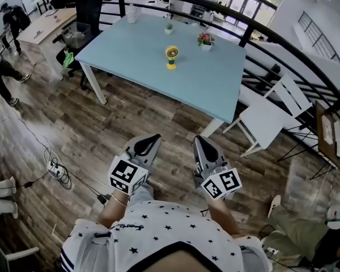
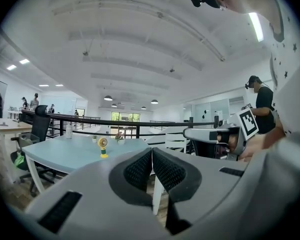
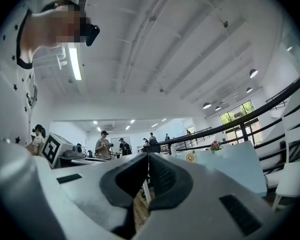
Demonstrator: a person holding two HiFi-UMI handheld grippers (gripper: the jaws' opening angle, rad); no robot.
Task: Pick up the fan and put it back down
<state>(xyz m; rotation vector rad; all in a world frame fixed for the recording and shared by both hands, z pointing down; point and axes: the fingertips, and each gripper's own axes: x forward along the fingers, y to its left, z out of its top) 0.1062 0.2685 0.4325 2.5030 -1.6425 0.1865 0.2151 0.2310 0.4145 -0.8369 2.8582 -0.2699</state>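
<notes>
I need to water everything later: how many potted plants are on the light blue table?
2. A small green plant stands near the table's far edge, beyond the yellow fan; a pink-flowered plant stands just right of it in the head view. None seems hidden.

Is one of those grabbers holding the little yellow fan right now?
No, the fan stands on the blue table, well away from the left gripper and the right gripper, both shut and empty.

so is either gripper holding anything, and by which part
Nothing held: left gripper and right gripper are shut and empty; the fan stands on the table.
</notes>
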